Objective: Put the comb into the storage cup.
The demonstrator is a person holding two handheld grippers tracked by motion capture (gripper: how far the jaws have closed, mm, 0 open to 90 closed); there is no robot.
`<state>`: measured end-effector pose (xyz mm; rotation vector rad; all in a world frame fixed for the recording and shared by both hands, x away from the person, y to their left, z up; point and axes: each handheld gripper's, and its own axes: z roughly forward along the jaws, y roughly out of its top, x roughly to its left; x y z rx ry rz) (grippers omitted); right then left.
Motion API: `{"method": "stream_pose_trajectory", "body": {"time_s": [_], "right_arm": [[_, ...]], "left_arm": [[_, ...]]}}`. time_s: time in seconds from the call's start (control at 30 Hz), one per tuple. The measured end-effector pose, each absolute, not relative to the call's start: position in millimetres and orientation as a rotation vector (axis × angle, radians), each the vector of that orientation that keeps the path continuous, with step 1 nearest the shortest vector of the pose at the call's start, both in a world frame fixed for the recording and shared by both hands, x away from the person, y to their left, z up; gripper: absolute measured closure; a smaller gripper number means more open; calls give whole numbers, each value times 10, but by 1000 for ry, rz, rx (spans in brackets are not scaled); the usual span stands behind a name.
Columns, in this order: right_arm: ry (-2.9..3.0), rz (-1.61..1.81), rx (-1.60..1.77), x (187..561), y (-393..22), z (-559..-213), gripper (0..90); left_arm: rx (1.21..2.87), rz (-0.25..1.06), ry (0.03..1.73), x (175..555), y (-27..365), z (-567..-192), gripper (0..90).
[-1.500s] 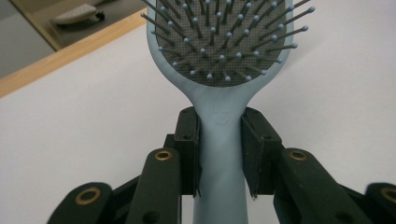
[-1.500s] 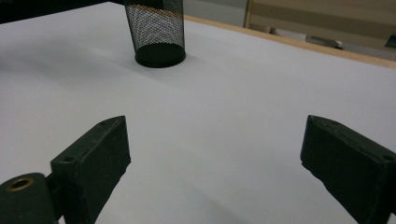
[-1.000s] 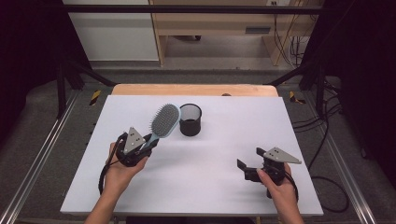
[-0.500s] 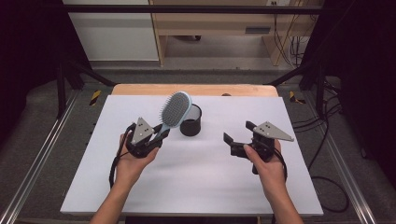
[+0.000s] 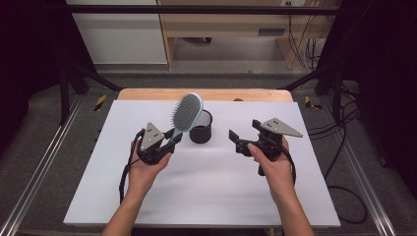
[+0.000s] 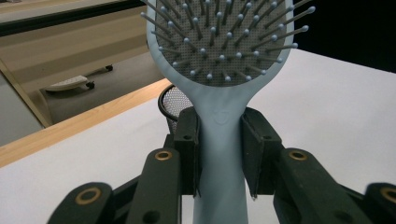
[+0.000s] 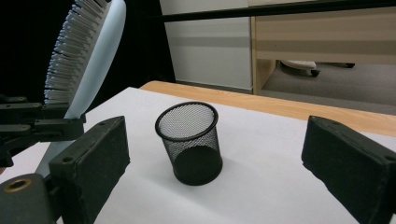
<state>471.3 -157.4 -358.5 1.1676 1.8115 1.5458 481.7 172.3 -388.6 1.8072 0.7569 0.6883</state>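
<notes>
A second ago the pale blue plastic paddle hairbrush (image 5: 186, 114) sat lower and further left, its head lying low over the white table (image 5: 211, 191); now it stands raised with its head up beside the black wire-mesh cup (image 5: 200, 127). The right gripper (image 5: 244, 141) has also come up from the near right corner of the table toward the middle and now faces the cup.

Nearest, in the left gripper view, the left gripper (image 6: 219, 154) is clamped on the brush's handle (image 6: 218, 154): both black pads press its sides just below the neck, and the handle runs down between the jaws and out of the bottom edge. The head rises above the pads, nearly upright, bristle side toward that camera.

The brush has a smooth, light blue body, an oval head with a grey cushion, and rows of thin ball-tipped pins. From the right gripper view its back looks plain and rounded.

The right gripper's jaws stand wide apart with nothing between the pads; the cup stands beyond them on the table, upright and well apart from them.

Beyond the cup lies the table's wooden far edge (image 5: 147, 93).
</notes>
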Motion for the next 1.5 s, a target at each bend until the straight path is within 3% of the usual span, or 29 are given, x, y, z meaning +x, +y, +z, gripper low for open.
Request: {"method": "stream_pose_trajectory", "body": {"time_s": [0.6, 1.5], "right_arm": [[1706, 1686, 1218, 4571, -1525, -3697, 68], [1768, 1820, 1167, 4452, -1137, -3773, 58]], "left_arm": [[1758, 679, 808, 4662, 1780, -4048, 695], [1832, 679, 690, 4511, 1384, -4156, 696]]}}
